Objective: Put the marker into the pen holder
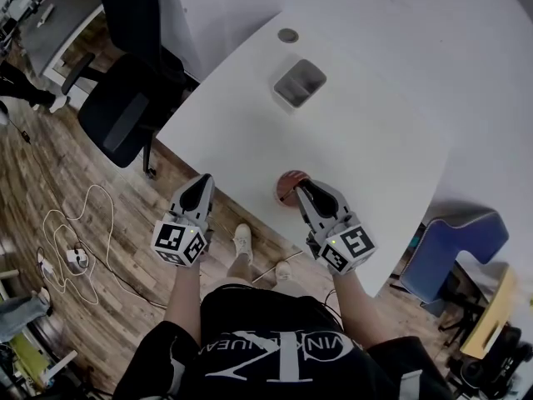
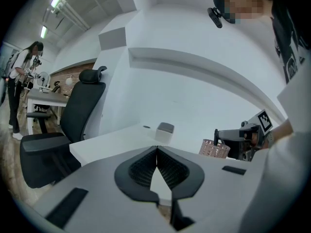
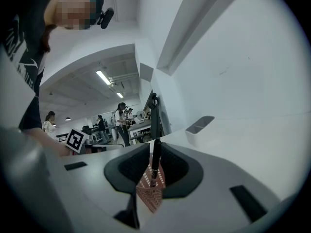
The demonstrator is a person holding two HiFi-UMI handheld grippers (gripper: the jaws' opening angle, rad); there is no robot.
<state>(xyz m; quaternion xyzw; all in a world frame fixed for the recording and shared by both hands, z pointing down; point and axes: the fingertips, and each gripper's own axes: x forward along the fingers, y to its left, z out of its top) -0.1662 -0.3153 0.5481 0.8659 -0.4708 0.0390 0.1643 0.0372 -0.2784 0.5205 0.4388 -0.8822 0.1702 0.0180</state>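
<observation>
One marker (image 3: 155,130) clamped in right tool (image 3: 154,149)

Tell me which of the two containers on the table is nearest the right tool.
The reddish mesh pen holder at the table's near edge, right by the right tool holding the marker; the grey rectangular bin stands farther back.

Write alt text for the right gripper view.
The right claw grips a dark marker upright over a pink mesh pen holder on a white table. A small grey tray stands beyond; people stand in the background.
</observation>
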